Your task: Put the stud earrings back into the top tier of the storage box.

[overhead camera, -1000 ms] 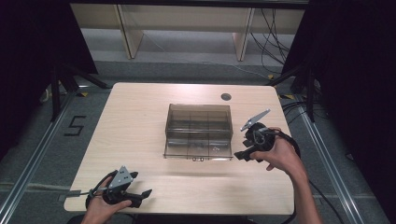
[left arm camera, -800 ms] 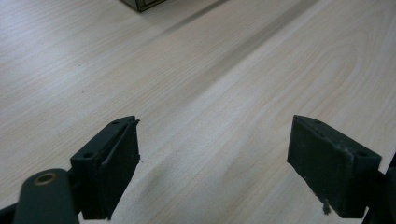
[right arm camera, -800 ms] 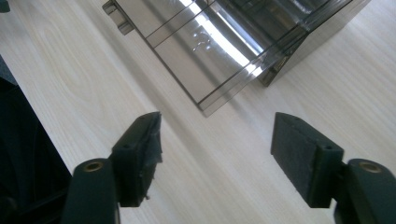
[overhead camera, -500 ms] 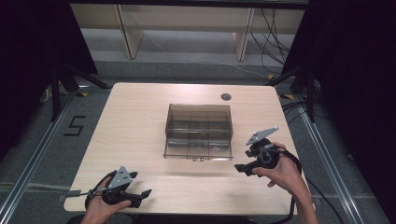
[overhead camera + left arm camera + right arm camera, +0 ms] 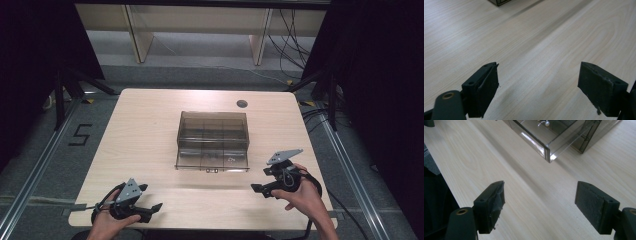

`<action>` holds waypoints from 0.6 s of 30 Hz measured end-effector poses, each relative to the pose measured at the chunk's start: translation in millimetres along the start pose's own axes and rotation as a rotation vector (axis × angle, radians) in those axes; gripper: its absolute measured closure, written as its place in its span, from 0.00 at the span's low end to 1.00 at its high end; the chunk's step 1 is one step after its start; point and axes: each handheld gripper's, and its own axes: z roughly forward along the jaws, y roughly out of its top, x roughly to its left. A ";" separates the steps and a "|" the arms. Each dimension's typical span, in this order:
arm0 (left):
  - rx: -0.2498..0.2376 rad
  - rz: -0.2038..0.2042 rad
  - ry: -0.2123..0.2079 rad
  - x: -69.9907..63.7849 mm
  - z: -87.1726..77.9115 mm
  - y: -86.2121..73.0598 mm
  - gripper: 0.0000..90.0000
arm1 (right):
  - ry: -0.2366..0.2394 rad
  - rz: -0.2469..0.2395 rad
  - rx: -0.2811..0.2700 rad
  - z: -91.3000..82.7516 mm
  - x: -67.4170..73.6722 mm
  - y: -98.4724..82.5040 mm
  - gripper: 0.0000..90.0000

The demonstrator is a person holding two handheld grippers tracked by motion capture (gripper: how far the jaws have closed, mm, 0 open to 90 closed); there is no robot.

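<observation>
Left gripper (image 5: pixel 150 209): held in the person's left hand (image 5: pixel 107 226) at the near left corner of the desk (image 5: pixel 150 130), low over the surface. In the left gripper view its fingers (image 5: pixel 485 87) stand wide apart, released, with bare wood grain between them and nothing grasped. A corner of the box (image 5: pixel 499 2) appears at the top edge of that view, well apart from the fingers.

Box (image 5: pixel 213 141): a smoked transparent case with inner compartments, placed at the middle of the desk, slightly toward the right edge. Its shallow front tray reaches toward the near edge. A small pale item (image 5: pixel 231 160) lies in the tray's right part; in the right gripper view it reads as small pearl-like beads (image 5: pixel 544 123), too small to identify further. A round dark grommet (image 5: pixel 242 104) sits near the far right corner of the desk, apart from the box.

Right gripper (image 5: pixel 261 189): held in the person's right hand (image 5: pixel 300 195) near the near right corner of the desk, just beside the box's front right corner and not touching it. Its fingers (image 5: pixel 491 205) are spread wide and have just been opening; only desk surface lies between them, so nothing is grasped. The grey three-cornered plate (image 5: pixel 284 156) on its top points toward the box. In the right gripper view, the box's near corner (image 5: pixel 547 152) lies ahead of the fingers, apart from both.
</observation>
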 end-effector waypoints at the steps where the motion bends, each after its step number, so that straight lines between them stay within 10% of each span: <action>1: 0.003 -0.016 -0.003 -0.4 -0.7 0.0 0.18 | 0.012 0.027 0.005 0.4 1.1 -2.0 0.28; 18: -0.016 -0.037 -0.005 -1.6 -1.9 -0.5 0.18 | -0.010 0.092 -0.022 13.6 -5.3 -37.1 0.26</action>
